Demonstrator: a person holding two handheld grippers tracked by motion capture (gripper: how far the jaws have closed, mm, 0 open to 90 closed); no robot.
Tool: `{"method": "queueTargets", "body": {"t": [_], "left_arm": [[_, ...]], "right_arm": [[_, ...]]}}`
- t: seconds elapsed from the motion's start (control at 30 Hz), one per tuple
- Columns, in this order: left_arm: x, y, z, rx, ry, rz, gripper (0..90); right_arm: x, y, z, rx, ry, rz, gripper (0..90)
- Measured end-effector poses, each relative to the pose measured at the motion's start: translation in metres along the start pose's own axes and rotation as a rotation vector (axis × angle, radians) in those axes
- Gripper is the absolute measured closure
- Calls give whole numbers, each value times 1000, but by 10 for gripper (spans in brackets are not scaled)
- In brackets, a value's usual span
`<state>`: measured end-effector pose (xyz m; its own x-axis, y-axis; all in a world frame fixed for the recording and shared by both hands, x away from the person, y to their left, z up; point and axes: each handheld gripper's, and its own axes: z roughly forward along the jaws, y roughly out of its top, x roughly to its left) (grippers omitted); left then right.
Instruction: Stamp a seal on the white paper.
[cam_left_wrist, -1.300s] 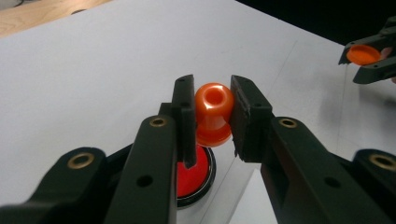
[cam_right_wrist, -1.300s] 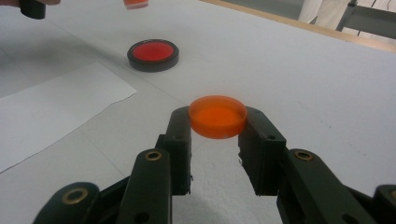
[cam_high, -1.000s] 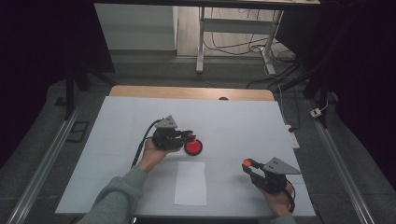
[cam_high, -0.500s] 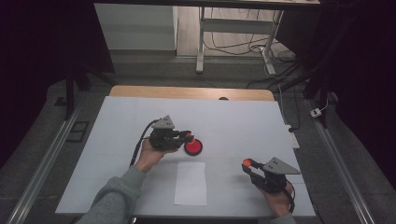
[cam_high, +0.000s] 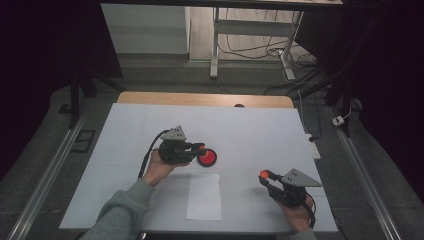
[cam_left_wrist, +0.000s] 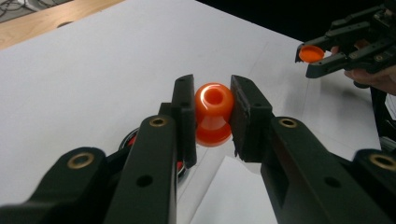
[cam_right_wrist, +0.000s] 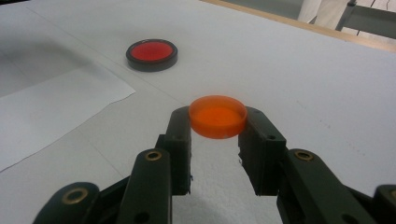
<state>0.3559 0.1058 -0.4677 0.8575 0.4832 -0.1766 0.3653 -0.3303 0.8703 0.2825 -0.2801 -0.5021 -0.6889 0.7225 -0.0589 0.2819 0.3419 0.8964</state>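
Observation:
My left gripper (cam_left_wrist: 212, 100) is shut on a small orange knob-shaped piece (cam_left_wrist: 213, 114) with a hole in its top, held just above the white table. In the high view the left gripper (cam_high: 200, 148) hovers right beside a red disc with a black rim (cam_high: 207, 157), which lies flat on the table. My right gripper (cam_right_wrist: 217, 119) is shut on a shallow orange cap (cam_right_wrist: 217, 115), gripped by its sides. In the high view the right gripper (cam_high: 265, 176) is at the front right, apart from the red disc (cam_right_wrist: 152, 53).
A white sheet of paper (cam_high: 204, 196) lies near the front edge between the two hands. The white table top (cam_high: 260, 130) ends in a wooden strip (cam_high: 205, 99) at the back. Metal rails run along both sides, and a desk frame with cables stands beyond.

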Motion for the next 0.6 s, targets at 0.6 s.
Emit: {"method": "queueTargets", "body": {"t": [0.6], "left_arm": [[-5,-1,-7,17,-11,28,722]], "right_arm": [[0,-1,1,2,4,2,645]]}}
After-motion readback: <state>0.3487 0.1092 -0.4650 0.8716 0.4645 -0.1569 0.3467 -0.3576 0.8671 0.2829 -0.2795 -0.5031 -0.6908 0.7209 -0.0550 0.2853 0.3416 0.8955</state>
